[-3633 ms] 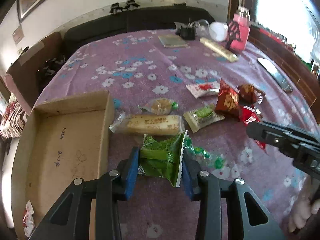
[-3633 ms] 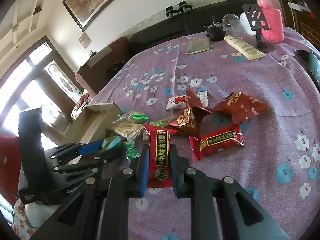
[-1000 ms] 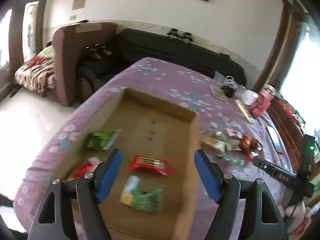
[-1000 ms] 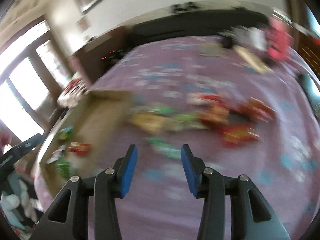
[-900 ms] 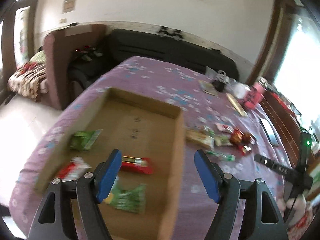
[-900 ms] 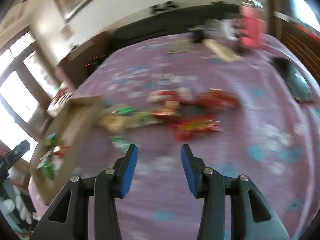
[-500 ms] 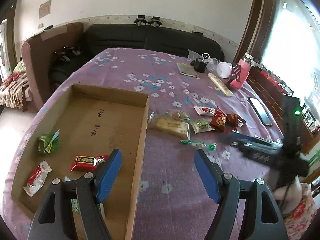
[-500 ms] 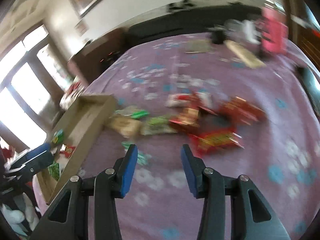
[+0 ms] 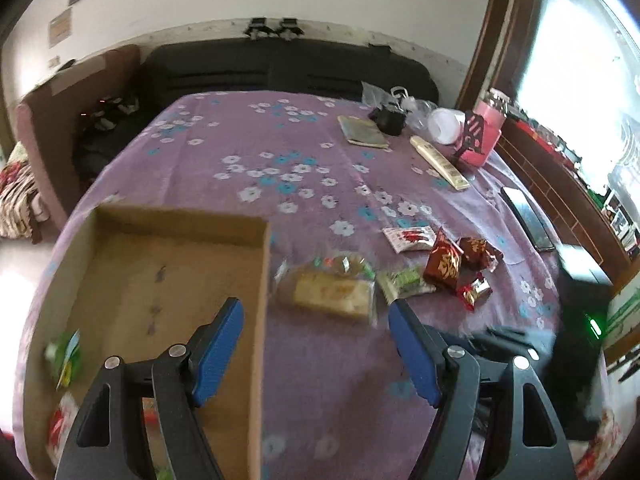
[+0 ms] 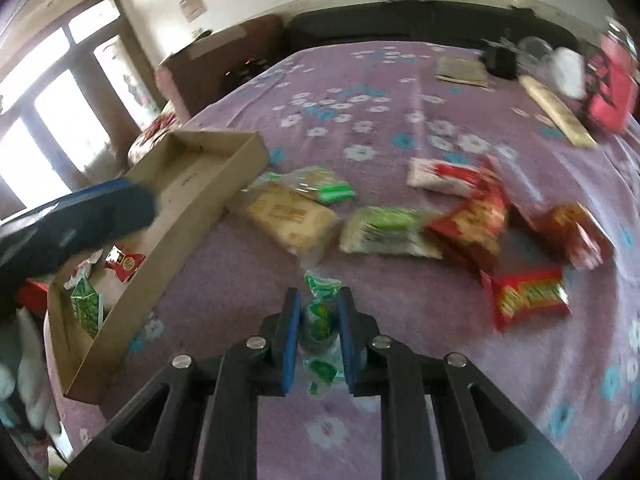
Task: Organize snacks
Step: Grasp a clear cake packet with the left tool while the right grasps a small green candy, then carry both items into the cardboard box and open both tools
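Observation:
My right gripper (image 10: 318, 334) is shut on a clear wrapper of green candies (image 10: 320, 316) lying on the purple flowered cloth. My left gripper (image 9: 312, 350) is open and empty, low over the right wall of the cardboard box (image 9: 262, 280), which also shows in the right wrist view (image 10: 208, 208) with several snack packets inside. A beige cake packet (image 9: 332, 294), a pale green packet (image 9: 406, 282) and red packets (image 9: 444, 266) lie right of the box. In the right wrist view they lie ahead: the cake (image 10: 290, 216), the green packet (image 10: 384, 232), the red ones (image 10: 528, 296).
At the far end of the table stand a pink bottle (image 9: 486, 136), a long beige tube (image 9: 440, 162), a notebook (image 9: 362, 132) and a black object (image 9: 390, 120). A phone (image 9: 526, 216) lies at the right edge. A dark sofa (image 9: 280, 72) stands behind the table.
Both grippers have come down from the box toward the snack pile. My right gripper, open half a second ago, has shut on the green candies. My left gripper stays open.

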`<control>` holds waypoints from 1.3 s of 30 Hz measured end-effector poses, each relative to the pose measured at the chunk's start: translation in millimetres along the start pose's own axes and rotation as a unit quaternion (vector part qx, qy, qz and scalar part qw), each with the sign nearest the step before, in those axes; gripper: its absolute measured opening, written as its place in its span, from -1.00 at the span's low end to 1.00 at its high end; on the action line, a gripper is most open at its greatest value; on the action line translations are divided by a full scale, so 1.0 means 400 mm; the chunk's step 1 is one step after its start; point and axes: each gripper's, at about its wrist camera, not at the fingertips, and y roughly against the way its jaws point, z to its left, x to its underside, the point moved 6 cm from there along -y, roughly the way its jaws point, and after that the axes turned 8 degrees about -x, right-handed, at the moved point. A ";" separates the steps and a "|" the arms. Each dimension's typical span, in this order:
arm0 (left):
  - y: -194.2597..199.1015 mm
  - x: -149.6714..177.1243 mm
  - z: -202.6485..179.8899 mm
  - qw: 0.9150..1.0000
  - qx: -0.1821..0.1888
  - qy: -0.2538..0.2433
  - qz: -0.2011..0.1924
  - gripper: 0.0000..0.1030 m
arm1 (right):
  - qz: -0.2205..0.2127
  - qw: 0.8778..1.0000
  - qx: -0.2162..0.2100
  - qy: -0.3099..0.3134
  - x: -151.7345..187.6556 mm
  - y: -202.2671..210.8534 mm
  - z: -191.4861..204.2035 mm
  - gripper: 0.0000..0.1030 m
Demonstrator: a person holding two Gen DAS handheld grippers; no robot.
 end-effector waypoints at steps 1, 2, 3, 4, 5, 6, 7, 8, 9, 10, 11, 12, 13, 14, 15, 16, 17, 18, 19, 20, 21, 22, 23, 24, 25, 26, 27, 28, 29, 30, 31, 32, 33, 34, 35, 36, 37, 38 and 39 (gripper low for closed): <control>-0.020 -0.014 -0.010 1.000 0.003 -0.005 0.006 0.52 | -0.007 1.000 0.002 -0.006 0.008 0.016 -0.012 -0.67; -0.037 -0.027 -0.017 1.000 0.001 -0.008 0.011 0.52 | -0.015 1.000 0.004 -0.011 0.014 0.033 -0.023 -0.67; -0.061 -0.044 -0.028 1.000 -0.004 -0.016 0.014 0.52 | -0.022 1.000 0.004 -0.016 0.016 0.047 -0.031 -0.67; -0.081 -0.055 -0.039 1.000 -0.007 -0.024 0.018 0.52 | -0.029 0.999 0.004 -0.022 0.016 0.058 -0.042 -0.67; -0.108 -0.067 -0.054 0.999 -0.010 -0.034 0.024 0.52 | -0.037 0.999 0.003 -0.029 0.017 0.067 -0.053 -0.67; -0.128 -0.072 -0.062 0.999 -0.012 -0.039 0.029 0.52 | -0.044 0.998 0.000 -0.037 0.016 0.075 -0.065 -0.67; -0.150 -0.076 -0.073 0.998 -0.014 -0.047 0.036 0.52 | -0.048 0.998 -0.004 -0.044 0.016 0.080 -0.074 -0.67; -0.171 -0.076 -0.082 0.997 -0.017 -0.057 0.043 0.52 | -0.051 0.997 -0.009 -0.052 0.016 0.083 -0.083 -0.67; -0.193 -0.075 -0.091 0.996 -0.024 -0.067 0.051 0.52 | -0.051 0.997 -0.012 -0.055 0.011 0.081 -0.089 -0.67; -0.214 -0.070 -0.097 0.995 -0.031 -0.077 0.059 0.52 | -0.052 0.997 -0.013 -0.056 0.010 0.081 -0.091 -0.67; -0.229 -0.064 -0.103 0.994 -0.033 -0.084 0.066 0.52 | -0.054 0.997 -0.016 -0.058 0.009 0.083 -0.092 -0.67; -0.243 -0.056 -0.109 0.993 -0.034 -0.091 0.073 0.50 | -0.055 0.996 -0.020 -0.060 0.008 0.084 -0.093 -0.67; -0.251 -0.049 -0.113 0.992 -0.037 -0.098 0.077 0.23 | -0.056 0.996 -0.023 -0.060 0.007 0.085 -0.094 -0.67; -0.255 -0.042 -0.117 0.991 -0.041 -0.103 0.078 -0.04 | -0.056 0.996 -0.024 -0.061 0.007 0.086 -0.094 -0.67; -0.253 -0.037 -0.120 0.991 -0.042 -0.104 0.074 -0.07 | -0.056 0.996 -0.025 -0.061 0.012 0.092 -0.094 -0.67; -0.246 -0.037 -0.122 0.992 -0.040 -0.101 0.067 -0.12 | -0.057 0.996 -0.026 -0.063 0.012 0.094 -0.095 -0.67; -0.239 -0.035 -0.124 0.993 -0.035 -0.099 0.061 -0.20 | -0.058 0.996 -0.026 -0.063 0.013 0.096 -0.095 -0.67; -0.231 -0.034 -0.125 0.993 -0.033 -0.097 0.056 -0.29 | -0.059 0.996 -0.027 -0.063 0.012 0.096 -0.095 -0.67; -0.222 -0.032 -0.125 0.994 -0.032 -0.093 0.052 -0.31 | -0.060 0.996 -0.027 -0.064 0.009 0.096 -0.097 -0.67; -0.212 -0.031 -0.127 0.994 -0.028 -0.091 0.047 -0.32 | -0.061 0.995 -0.029 -0.066 0.008 0.098 -0.099 -0.67; -0.199 -0.031 -0.128 0.995 -0.028 -0.090 0.039 -0.32 | -0.063 0.995 -0.030 -0.068 0.007 0.099 -0.099 -0.67; -0.187 -0.032 -0.129 0.995 -0.029 -0.090 0.032 -0.32 | -0.065 0.995 -0.031 -0.068 0.007 0.102 -0.100 -0.67; -0.172 -0.032 -0.129 0.996 -0.026 -0.086 0.026 -0.32 | -0.066 0.995 -0.032 -0.070 0.006 0.104 -0.101 -0.67; -0.157 -0.033 -0.127 0.996 -0.019 -0.080 0.021 -0.32 | -0.067 0.995 -0.033 -0.070 0.005 0.103 -0.101 -0.67; -0.136 -0.032 -0.124 0.997 -0.014 -0.074 0.013 -0.32 | -0.068 0.994 -0.036 -0.072 0.004 0.104 -0.102 -0.67; -0.120 -0.031 -0.120 0.997 -0.013 -0.071 0.006 -0.32 | -0.069 0.994 -0.039 -0.074 0.003 0.105 -0.102 -0.66; -0.097 -0.029 -0.114 0.998 -0.011 -0.066 -0.003 -0.32 | -0.072 0.994 -0.041 -0.074 0.002 0.109 -0.102 -0.66; -0.077 -0.027 -0.106 0.998 -0.009 -0.062 -0.009 -0.32 | -0.074 0.994 -0.043 -0.074 0.000 0.111 -0.101 -0.66; -0.057 -0.025 -0.095 0.998 -0.009 -0.055 -0.016 -0.32 | -0.077 0.993 -0.051 -0.076 -0.001 0.115 -0.099 -0.66; -0.033 -0.024 -0.080 0.999 -0.010 -0.045 -0.024 -0.32 | -0.079 0.992 -0.060 -0.079 -0.003 0.117 -0.099 -0.66; -0.013 -0.020 -0.065 0.999 -0.010 -0.036 -0.030 -0.32 | -0.081 0.991 -0.070 -0.083 -0.004 0.119 -0.098 -0.66; 0.007 -0.016 -0.049 0.999 -0.011 -0.028 -0.036 -0.32 | -0.083 0.989 -0.082 -0.089 -0.004 0.122 -0.098 -0.66; 0.032 -0.009 -0.027 0.999 -0.018 -0.017 -0.044 -0.32 | -0.084 0.988 -0.090 -0.094 -0.004 0.123 -0.099 -0.66; 0.051 -0.003 -0.008 0.998 -0.023 -0.008 -0.050 -0.32 | -0.085 0.987 -0.097 -0.099 -0.005 0.125 -0.100 -0.66; 0.064 0.005 0.008 0.998 -0.026 0.000 -0.053 -0.32 | -0.086 0.985 -0.107 -0.106 -0.005 0.126 -0.102 -0.66; 0.081 0.017 0.032 0.998 -0.028 0.014 -0.055 -0.32 | -0.087 0.984 -0.112 -0.110 -0.004 0.127 -0.103 -0.66; 0.090 0.027 0.051 0.998 -0.031 0.026 -0.057 -0.32 | -0.087 0.982 -0.119 -0.115 -0.004 0.127 -0.105 -0.66; 0.098 0.037 0.071 0.997 -0.039 0.036 -0.059 -0.32 | -0.087 0.982 -0.122 -0.117 -0.005 0.125 -0.105 -0.66; 0.105 0.047 0.094 0.995 -0.055 0.046 -0.063 -0.32 | -0.087 0.982 -0.121 -0.117 -0.004 0.124 -0.104 -0.66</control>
